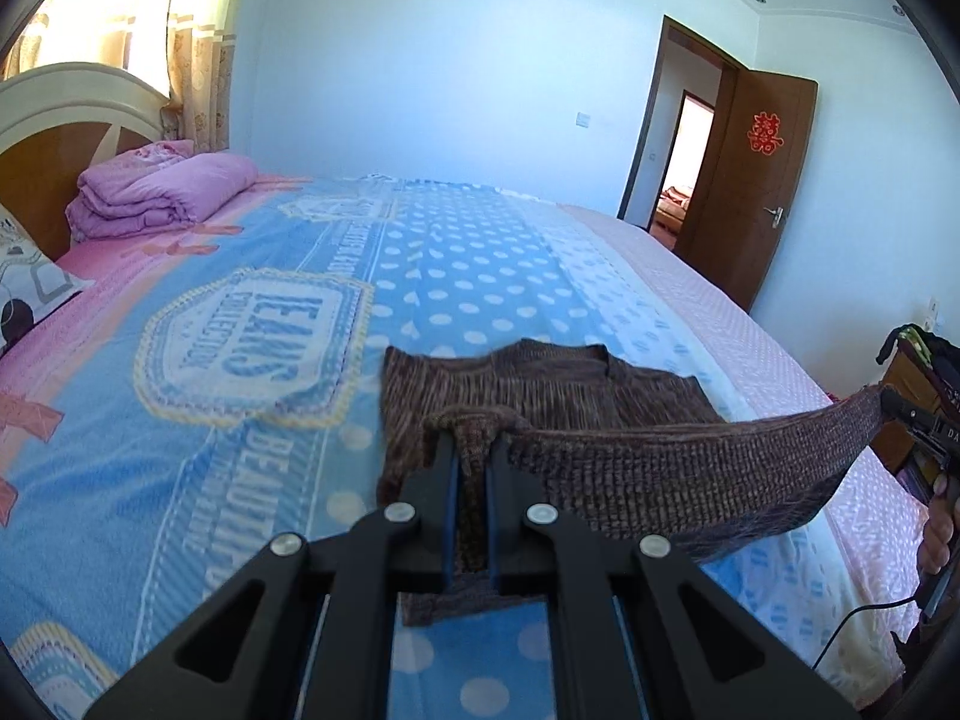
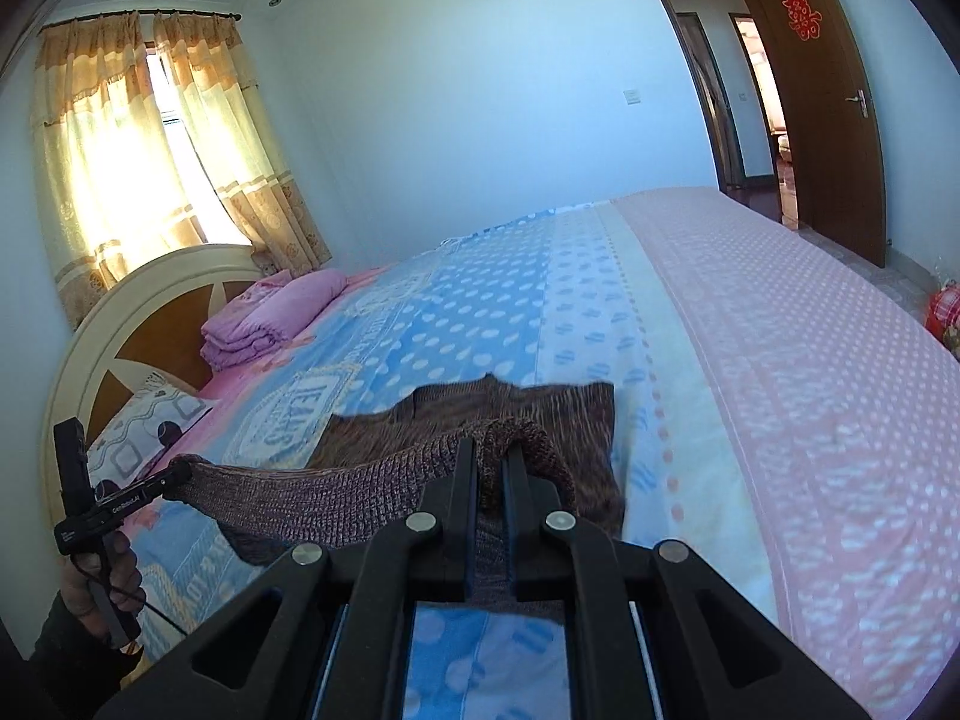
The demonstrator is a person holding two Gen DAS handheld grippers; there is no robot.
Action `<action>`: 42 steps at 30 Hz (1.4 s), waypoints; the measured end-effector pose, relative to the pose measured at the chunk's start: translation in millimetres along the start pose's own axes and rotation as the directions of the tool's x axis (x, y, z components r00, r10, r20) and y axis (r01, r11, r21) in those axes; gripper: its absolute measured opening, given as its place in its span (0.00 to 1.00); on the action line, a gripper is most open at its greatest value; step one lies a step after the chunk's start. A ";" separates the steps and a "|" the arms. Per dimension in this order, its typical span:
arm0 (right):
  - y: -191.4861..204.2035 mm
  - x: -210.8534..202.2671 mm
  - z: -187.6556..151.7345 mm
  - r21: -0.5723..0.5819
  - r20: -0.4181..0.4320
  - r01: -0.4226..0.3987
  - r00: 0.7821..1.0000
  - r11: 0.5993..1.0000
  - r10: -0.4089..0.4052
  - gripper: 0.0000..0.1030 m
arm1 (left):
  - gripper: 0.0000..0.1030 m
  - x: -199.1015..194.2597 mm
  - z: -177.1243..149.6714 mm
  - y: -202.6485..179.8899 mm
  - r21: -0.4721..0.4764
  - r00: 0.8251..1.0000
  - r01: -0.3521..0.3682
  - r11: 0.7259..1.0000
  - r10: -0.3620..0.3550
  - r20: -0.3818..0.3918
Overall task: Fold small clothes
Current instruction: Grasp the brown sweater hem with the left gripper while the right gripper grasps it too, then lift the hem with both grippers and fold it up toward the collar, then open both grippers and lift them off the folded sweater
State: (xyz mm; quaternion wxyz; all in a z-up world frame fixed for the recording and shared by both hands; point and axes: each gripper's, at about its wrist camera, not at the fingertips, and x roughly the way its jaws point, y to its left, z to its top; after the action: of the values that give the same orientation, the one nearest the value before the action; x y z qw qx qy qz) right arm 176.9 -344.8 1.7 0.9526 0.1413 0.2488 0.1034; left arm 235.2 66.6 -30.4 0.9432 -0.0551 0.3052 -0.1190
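A small brown knitted garment (image 1: 540, 384) lies on the blue dotted blanket, its near edge lifted and stretched between both grippers. My left gripper (image 1: 471, 450) is shut on one corner of that edge. My right gripper (image 2: 492, 462) is shut on the other corner; the garment (image 2: 516, 414) lies flat beyond it. Each gripper also shows in the other's view, the right one (image 1: 894, 405) at the far right and the left one (image 2: 174, 477) at the lower left, with the knit band taut between them.
The blue blanket (image 1: 252, 396) covers a wide bed with a pink sheet (image 2: 810, 360) on the right side. A folded purple quilt (image 1: 156, 192) and a patterned pillow (image 1: 30, 276) lie by the headboard. An open brown door (image 1: 756, 180) stands beyond the bed.
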 end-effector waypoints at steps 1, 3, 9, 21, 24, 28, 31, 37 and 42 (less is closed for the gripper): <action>-0.5 6.1 6.2 -0.004 0.003 0.005 1.000 1.000 -0.005 0.06 | 0.08 4.7 4.1 -1.4 0.006 1.000 -0.007 1.000 0.007 0.002; -2.3 17.9 16.5 -0.007 0.002 0.014 1.000 1.000 -0.014 0.06 | 0.08 13.0 9.6 -2.0 0.014 1.000 -0.019 1.000 0.019 0.003; -10.0 60.4 36.5 -0.011 -0.021 0.048 0.999 0.999 -0.048 0.06 | 0.08 47.3 29.7 0.9 0.025 0.999 -0.050 0.998 0.050 -0.014; -36.8 191.5 27.0 -0.020 -0.199 0.125 0.972 0.992 -0.127 0.06 | 0.08 167.9 22.2 19.0 0.038 0.977 -0.144 0.989 0.148 -0.156; -44.8 224.6 18.4 -0.037 -0.247 0.163 0.955 0.986 -0.167 0.06 | 0.09 197.5 12.3 21.8 0.050 0.960 -0.183 0.982 0.189 -0.204; -55.1 246.0 4.9 -0.070 -0.285 0.200 0.935 0.977 -0.212 0.08 | 0.19 196.4 5.8 20.3 0.083 0.951 -0.211 0.974 0.224 -0.213; -47.0 239.4 -5.5 -0.171 -0.309 0.208 0.917 0.963 -0.253 0.58 | 0.56 176.9 -1.0 14.7 0.163 0.953 -0.226 0.960 0.253 -0.169; -24.8 249.3 -23.8 -0.417 -0.317 0.239 0.866 0.877 -0.387 0.74 | 0.75 185.3 -27.6 -10.4 0.456 0.917 -0.306 0.836 0.388 -0.095; -22.8 283.6 -1.1 -0.455 -0.315 0.268 0.843 0.849 -0.435 0.74 | 0.77 221.1 2.2 -13.2 0.473 0.875 -0.407 0.781 0.482 -0.044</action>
State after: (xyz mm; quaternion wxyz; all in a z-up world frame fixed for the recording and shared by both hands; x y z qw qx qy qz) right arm 421.7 -290.1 -132.7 0.8904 -0.1266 0.4373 -0.0021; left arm 407.6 -3.1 -150.7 0.9029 0.2479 0.3494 0.0361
